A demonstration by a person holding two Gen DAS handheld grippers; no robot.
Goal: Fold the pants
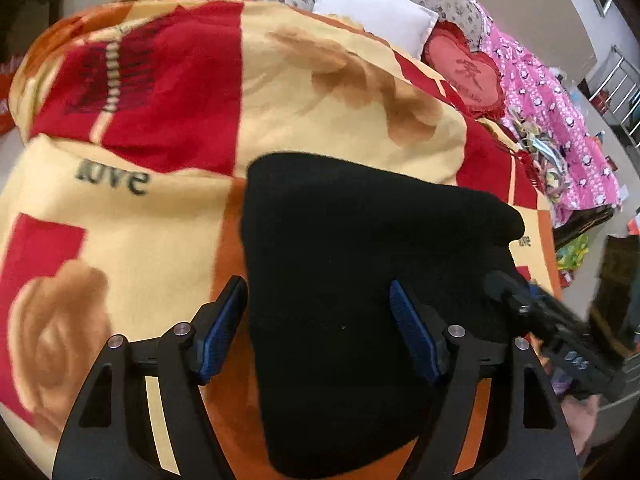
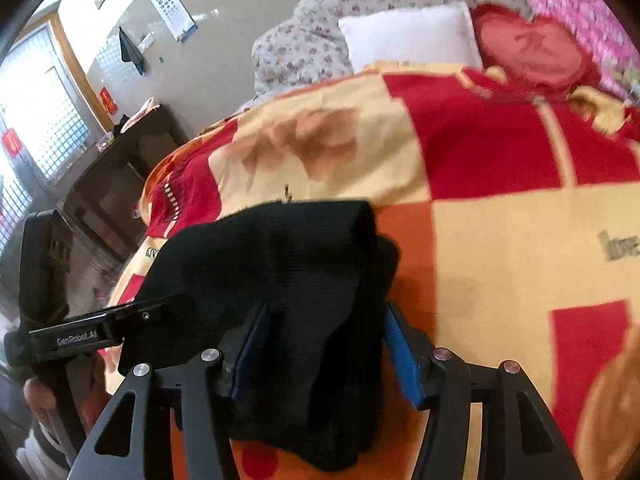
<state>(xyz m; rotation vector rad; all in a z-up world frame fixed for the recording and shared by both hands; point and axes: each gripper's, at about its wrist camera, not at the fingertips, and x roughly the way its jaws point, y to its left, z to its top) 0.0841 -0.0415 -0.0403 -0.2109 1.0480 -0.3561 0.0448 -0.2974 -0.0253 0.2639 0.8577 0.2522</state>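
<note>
The black pants (image 1: 360,280) lie folded into a thick bundle on the red, orange and cream blanket (image 1: 160,200) of the bed. My left gripper (image 1: 318,304) is open, its blue-padded fingers (image 1: 412,332) astride the bundle's near left part without pinching it. The right gripper shows at the right edge of the left wrist view (image 1: 560,336). In the right wrist view the pants (image 2: 304,280) sit between the wide-spread blue fingers (image 2: 402,356) of my right gripper (image 2: 324,328), which is open. The left gripper (image 2: 92,332) enters that view from the left.
A white pillow (image 1: 376,12), a red heart cushion (image 1: 468,72), a floral quilt (image 2: 320,40) and a pink printed cover (image 1: 560,120) lie at the bed's far end. A dark wooden table (image 2: 132,160) stands beside the bed near a window.
</note>
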